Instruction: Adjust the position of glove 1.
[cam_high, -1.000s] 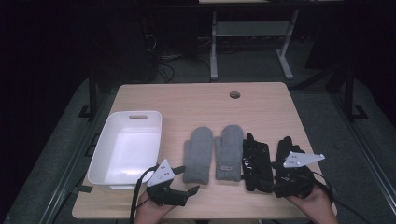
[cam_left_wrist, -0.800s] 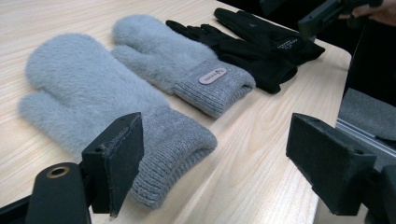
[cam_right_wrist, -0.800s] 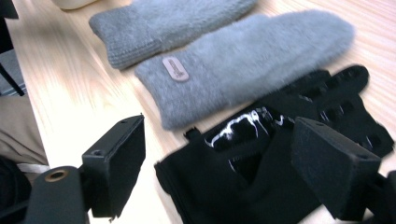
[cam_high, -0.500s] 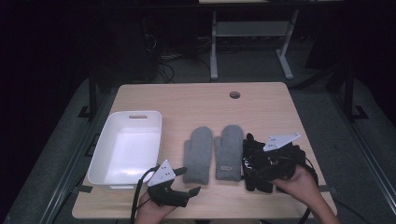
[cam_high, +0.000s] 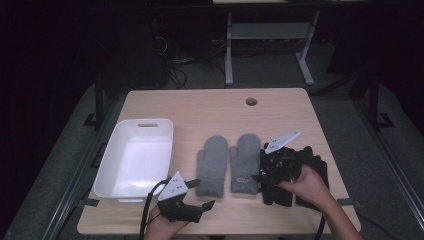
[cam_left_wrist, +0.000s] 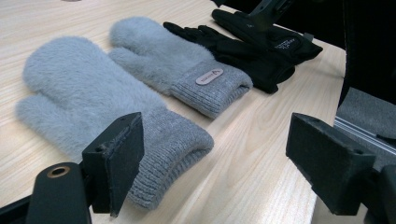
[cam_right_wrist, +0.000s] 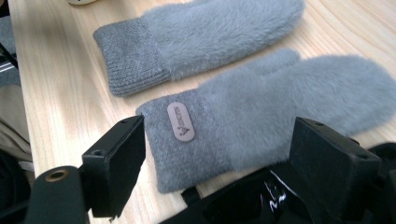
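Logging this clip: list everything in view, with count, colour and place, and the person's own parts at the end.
Grey mittens: two, fluffy grey, side by side at table centre; the right one has a small tag on its cuff.
Black gloves: apparently two, black, right of the mittens, under the right claw.
Bin: one, white, empty, left on the table.
Table: one, light wood, hole near the far edge.
Left claw: black, open, near front edge.
Right claw: black, open, over the gloves.
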